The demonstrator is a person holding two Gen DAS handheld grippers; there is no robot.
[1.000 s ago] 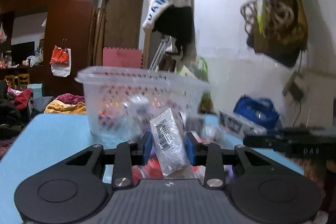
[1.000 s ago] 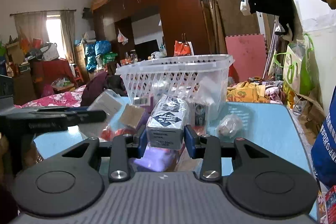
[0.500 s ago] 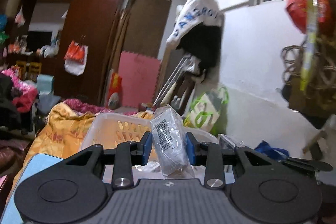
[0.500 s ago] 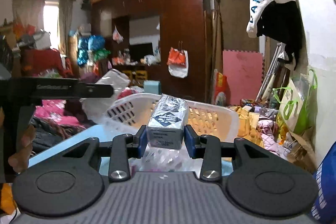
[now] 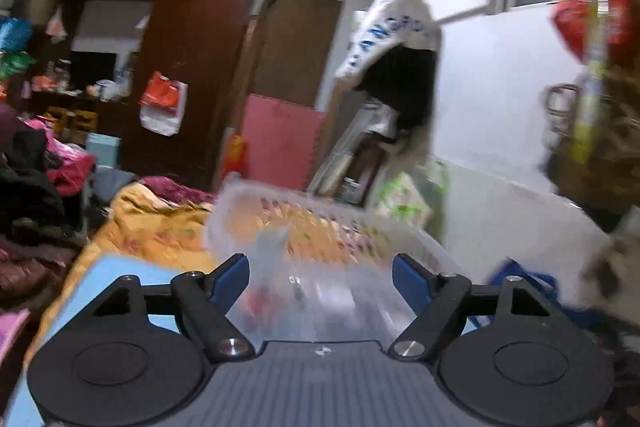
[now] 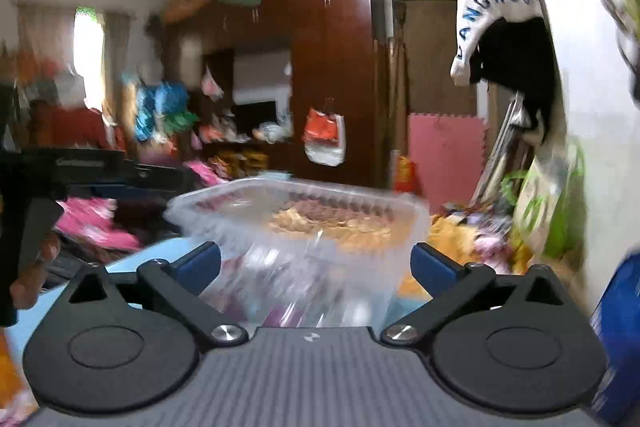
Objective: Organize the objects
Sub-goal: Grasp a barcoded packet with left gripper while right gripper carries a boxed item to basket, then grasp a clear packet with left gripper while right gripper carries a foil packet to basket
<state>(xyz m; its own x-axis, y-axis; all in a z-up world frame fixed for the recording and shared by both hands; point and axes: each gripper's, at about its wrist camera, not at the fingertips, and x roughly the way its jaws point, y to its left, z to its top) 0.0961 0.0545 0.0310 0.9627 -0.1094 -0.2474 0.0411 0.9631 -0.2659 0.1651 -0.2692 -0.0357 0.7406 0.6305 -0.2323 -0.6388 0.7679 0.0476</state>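
A clear plastic basket (image 5: 320, 227) stands on the light blue table (image 5: 112, 271), right in front of both grippers; it also shows in the right wrist view (image 6: 296, 211). Blurred packets lie inside it. My left gripper (image 5: 320, 277) is open and empty, its blue pads wide apart just above the basket's near rim. My right gripper (image 6: 316, 263) is also open and empty over the basket's near side. The left gripper's body (image 6: 80, 171) shows at the left edge of the right wrist view. Both views are motion-blurred.
A white wall (image 5: 500, 147) with hanging bags is close on the right. A blue bag (image 6: 616, 327) sits at the right edge. A brown wardrobe (image 6: 336, 75), a pink mat (image 5: 280, 143) and piled clothes (image 5: 160, 223) lie beyond the table.
Both grippers have opened. The clear barcode packet has left the left gripper and the boxed packet has left the right one. Both grippers are now over the basket.
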